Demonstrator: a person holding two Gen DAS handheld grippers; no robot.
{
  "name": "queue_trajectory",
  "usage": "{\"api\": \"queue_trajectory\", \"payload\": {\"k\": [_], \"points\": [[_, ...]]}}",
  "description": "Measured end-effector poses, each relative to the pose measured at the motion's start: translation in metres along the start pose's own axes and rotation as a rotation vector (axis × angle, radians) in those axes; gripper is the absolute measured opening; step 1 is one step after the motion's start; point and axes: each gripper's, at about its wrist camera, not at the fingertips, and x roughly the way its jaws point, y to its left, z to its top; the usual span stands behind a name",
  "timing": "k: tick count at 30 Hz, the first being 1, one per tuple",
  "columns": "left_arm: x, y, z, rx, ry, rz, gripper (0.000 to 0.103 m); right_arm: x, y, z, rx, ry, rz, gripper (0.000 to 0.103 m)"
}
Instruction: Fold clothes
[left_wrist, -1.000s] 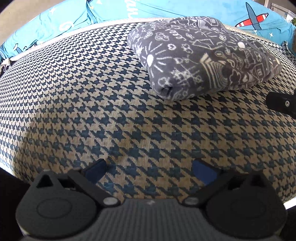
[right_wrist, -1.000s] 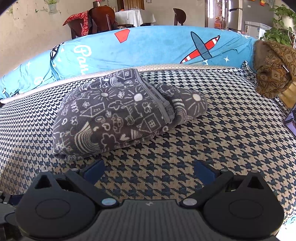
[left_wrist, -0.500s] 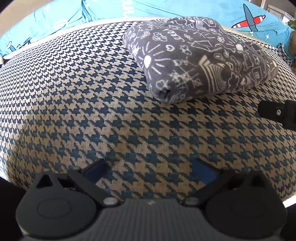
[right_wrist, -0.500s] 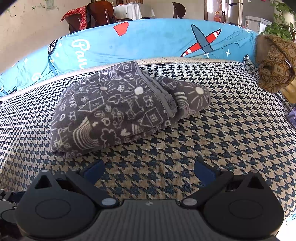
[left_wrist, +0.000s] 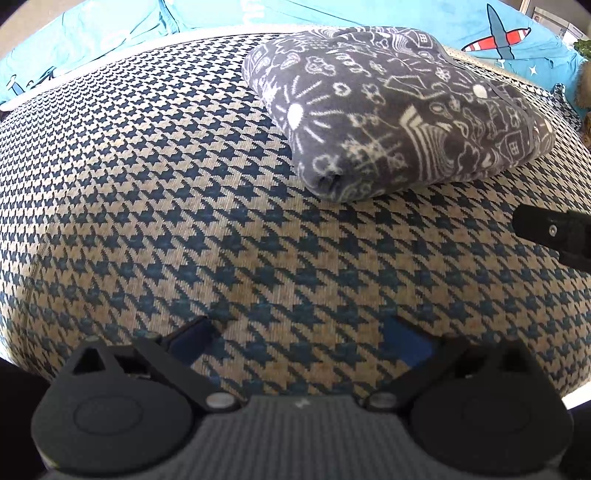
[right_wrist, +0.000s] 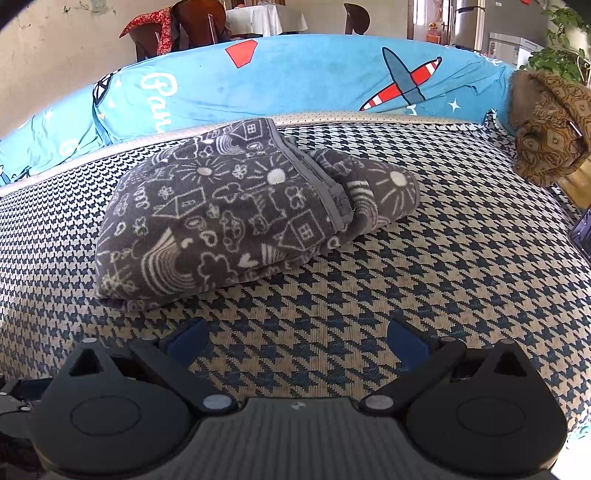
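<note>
A: Where's your garment?
B: The folded dark grey fleece garment with white doodle print (right_wrist: 236, 218) lies on the blue-and-beige houndstooth sofa seat (right_wrist: 424, 277), just before the bright blue cushion cover with a red-and-white plane (right_wrist: 295, 81).
A: Your grippers?
B: Your left gripper (left_wrist: 299, 341) — blue-padded fingers (left_wrist: 408, 345) spread, nothing between them, over bare seat, apart from the garment. Your right gripper (right_wrist: 297, 339) — fingers spread too, empty, near the garment's front edge. A brown patterned cloth (right_wrist: 546, 129) sits at the far right.
</note>
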Motion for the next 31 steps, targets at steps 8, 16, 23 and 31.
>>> {"api": "queue_trajectory", "payload": {"k": [8,16,23,31], "points": [[0.000,-0.003,-0.005,-0.001,-0.028,0.003,0.103,0.001,0.002,0.000,-0.009,0.002,-0.008,0.103],[-0.002,-0.016,-0.022,-0.001,-0.039,0.008,0.103,0.002,0.002,0.000,-0.015,0.005,-0.012,0.103],[0.000,-0.016,-0.010,0.001,-0.036,0.010,0.103,0.003,0.003,0.000,-0.023,0.006,-0.013,0.103],[-0.003,-0.007,-0.010,0.003,-0.037,0.003,0.103,0.004,0.003,-0.001,-0.027,0.009,-0.016,0.103]]}}
